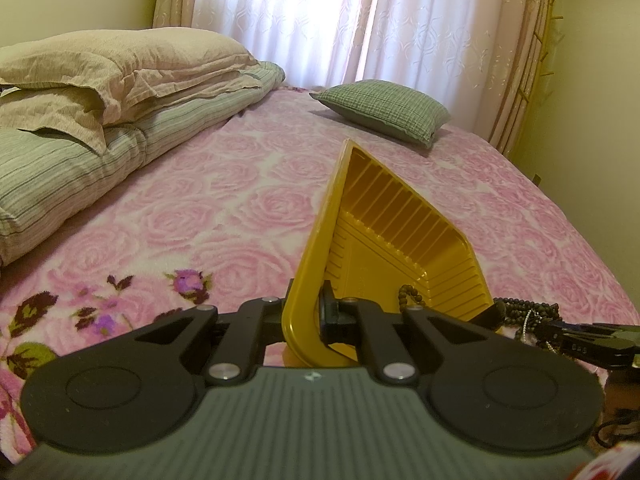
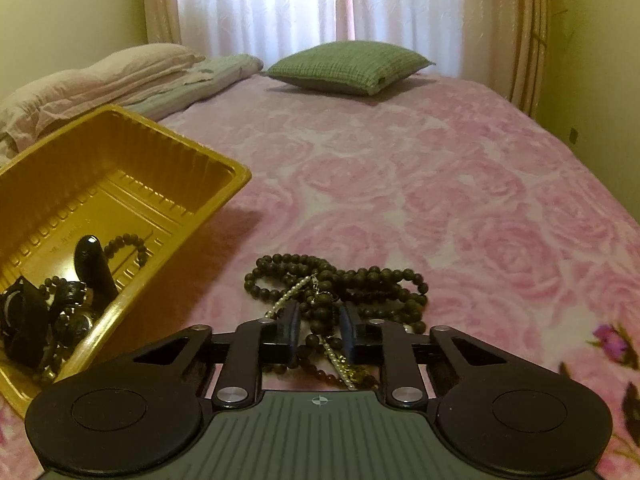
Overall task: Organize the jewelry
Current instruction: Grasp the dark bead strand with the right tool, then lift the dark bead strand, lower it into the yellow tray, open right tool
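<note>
My left gripper [image 1: 306, 308] is shut on the near rim of a yellow plastic tray [image 1: 384, 240], which is tilted up off the pink rose blanket [image 1: 224, 200]. In the right wrist view the tray [image 2: 224, 168] sits at the left and holds a dark bead bracelet [image 2: 124, 240] and several black pieces [image 2: 80, 264]. A pile of dark bead necklaces [image 2: 340, 284] tangled with a pearl chain [image 2: 292, 294] lies on the blanket right of the tray. My right gripper [image 2: 320, 320] straddles the pile's near strands, its pads closed against the beads. It also shows low at the right in the left wrist view [image 1: 580, 336].
A green checked pillow [image 2: 348, 66] lies at the far end of the bed under the curtains [image 2: 280, 4]. Folded bedding and pillows [image 1: 100, 100] are stacked along the left side. A yellow wall [image 2: 600, 80] bounds the bed on the right.
</note>
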The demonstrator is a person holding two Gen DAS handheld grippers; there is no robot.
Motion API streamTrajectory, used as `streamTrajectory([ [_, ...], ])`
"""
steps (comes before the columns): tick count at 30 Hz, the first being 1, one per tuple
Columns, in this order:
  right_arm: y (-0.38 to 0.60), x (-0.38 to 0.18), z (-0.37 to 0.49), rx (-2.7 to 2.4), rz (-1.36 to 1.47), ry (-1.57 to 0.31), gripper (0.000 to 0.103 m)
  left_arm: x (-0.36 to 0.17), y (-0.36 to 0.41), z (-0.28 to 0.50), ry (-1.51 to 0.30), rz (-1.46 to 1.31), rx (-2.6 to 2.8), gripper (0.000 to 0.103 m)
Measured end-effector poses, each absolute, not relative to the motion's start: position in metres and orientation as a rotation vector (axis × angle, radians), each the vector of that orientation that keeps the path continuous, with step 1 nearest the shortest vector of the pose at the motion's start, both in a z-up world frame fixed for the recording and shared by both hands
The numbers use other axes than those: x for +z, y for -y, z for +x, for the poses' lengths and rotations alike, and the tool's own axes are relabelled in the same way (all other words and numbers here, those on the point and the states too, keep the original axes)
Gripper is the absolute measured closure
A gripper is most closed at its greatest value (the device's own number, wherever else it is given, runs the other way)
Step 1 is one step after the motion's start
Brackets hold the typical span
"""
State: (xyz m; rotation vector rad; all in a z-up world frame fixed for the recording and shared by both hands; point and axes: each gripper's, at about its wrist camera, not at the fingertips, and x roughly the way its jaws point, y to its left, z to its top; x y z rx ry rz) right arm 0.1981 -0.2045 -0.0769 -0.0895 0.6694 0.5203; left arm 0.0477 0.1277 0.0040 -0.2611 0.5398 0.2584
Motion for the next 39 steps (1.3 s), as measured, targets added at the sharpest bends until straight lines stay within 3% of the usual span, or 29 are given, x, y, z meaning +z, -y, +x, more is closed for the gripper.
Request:
streamTrajectory([
  [3, 0.205, -0.078, 0.2, 0.518, -0.083, -0.678, 0.096, 0.004, -0.128, 0.048, -0.54, -0.261, 0.258, 0.096],
  [39, 0.28, 0.109, 0.14, 0.381, -0.167, -0.205, 0.096, 0.007, -0.126, 0.052, -0.538, -0.25, 0.242, 0.096],
])
